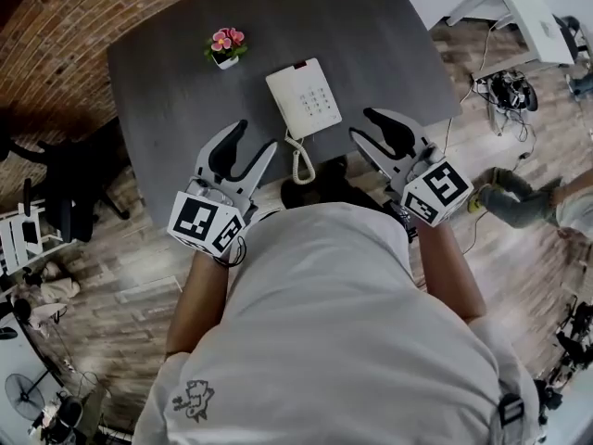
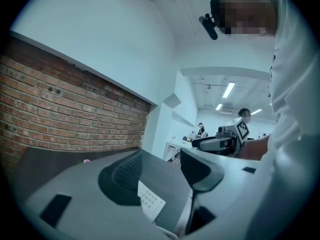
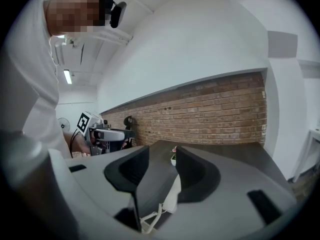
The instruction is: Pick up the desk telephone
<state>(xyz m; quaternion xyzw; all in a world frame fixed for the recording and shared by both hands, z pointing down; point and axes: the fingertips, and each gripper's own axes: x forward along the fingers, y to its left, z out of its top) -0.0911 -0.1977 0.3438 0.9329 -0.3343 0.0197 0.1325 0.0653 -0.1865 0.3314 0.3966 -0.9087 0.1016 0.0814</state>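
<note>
The white desk telephone (image 1: 303,98) lies on the dark grey table (image 1: 167,82), its coiled cord (image 1: 301,160) trailing toward the near edge. My left gripper (image 1: 257,137) hovers open just left of the cord, short of the phone. My right gripper (image 1: 363,125) is open too, just right of the phone's near corner. In the left gripper view, the phone's keypad (image 2: 150,200) shows ahead through the gap of the left gripper (image 2: 160,176). The right gripper view shows the phone (image 3: 172,196) and cord (image 3: 152,216) beyond the right gripper (image 3: 162,173). Neither gripper touches anything.
A small white pot of pink flowers (image 1: 225,46) stands on the table behind and left of the phone, the flower pot (image 3: 173,159) also showing ahead in the right gripper view. A brick wall (image 1: 56,35) runs along the far left. Cables (image 1: 508,89) and another person's legs (image 1: 519,197) are on the floor at right.
</note>
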